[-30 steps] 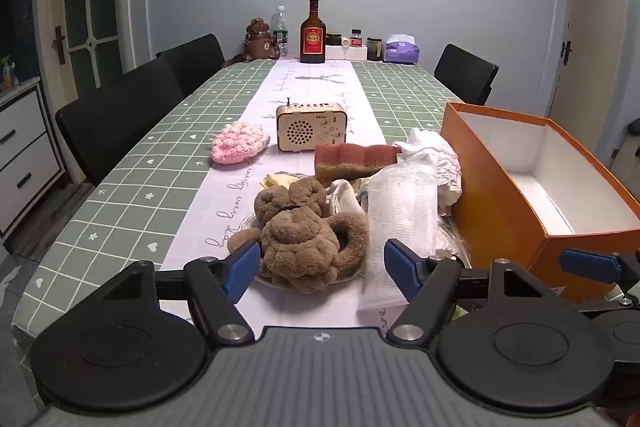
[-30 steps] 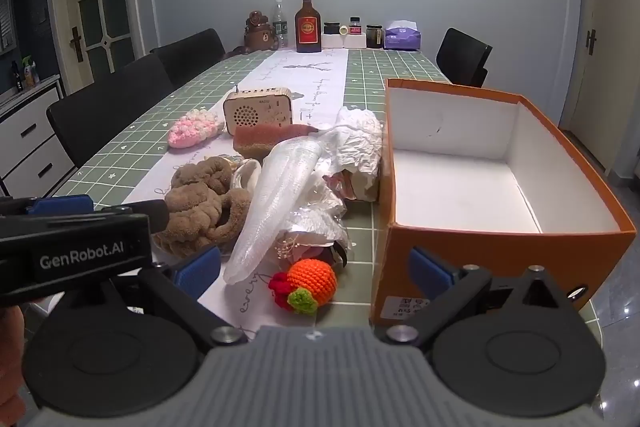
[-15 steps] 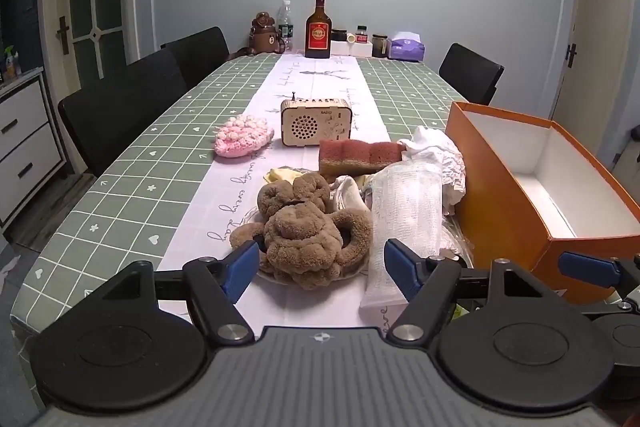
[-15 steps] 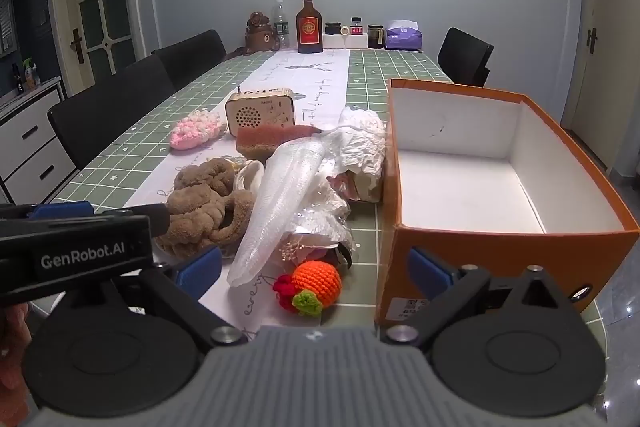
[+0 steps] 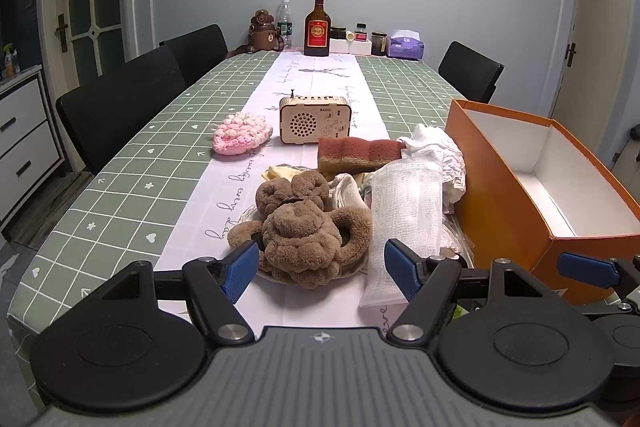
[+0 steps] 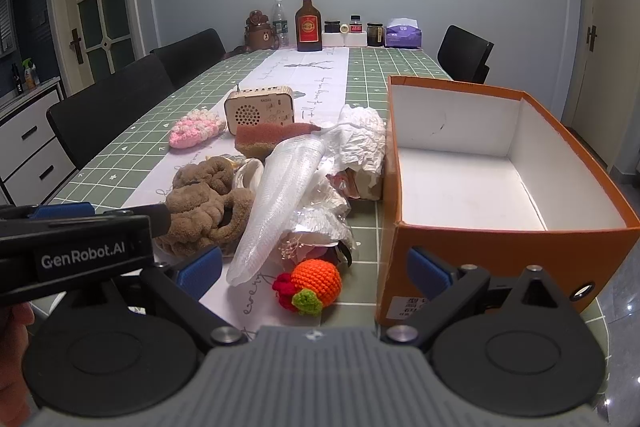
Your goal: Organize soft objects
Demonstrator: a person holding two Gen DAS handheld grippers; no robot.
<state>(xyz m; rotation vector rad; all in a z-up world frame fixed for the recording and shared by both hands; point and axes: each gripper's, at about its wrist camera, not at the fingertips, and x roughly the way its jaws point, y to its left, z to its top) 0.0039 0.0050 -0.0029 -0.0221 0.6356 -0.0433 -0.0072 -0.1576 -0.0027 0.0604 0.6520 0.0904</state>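
A pile of soft things lies on the table runner: a brown plush toy (image 5: 304, 227), a white foam mesh sleeve (image 5: 404, 211), a red-and-yellow sponge (image 5: 358, 151), crumpled white cloth (image 5: 436, 147) and a pink crochet piece (image 5: 240, 137). My left gripper (image 5: 320, 267) stands open just short of the brown plush, with nothing pressed between its pads. The right wrist view shows an orange crochet fruit (image 6: 316, 281) close in front of my right gripper (image 6: 315, 273), which is open and holds nothing. The orange box (image 6: 480, 251) with a bare white inside stands right of the pile.
A small wooden radio (image 5: 314, 121) stands behind the pile. Bottles, jars and a tissue pack (image 5: 406, 45) line the table's far end. Black chairs (image 5: 120, 107) flank the table on both sides. A white drawer unit (image 5: 20, 131) is at the far left.
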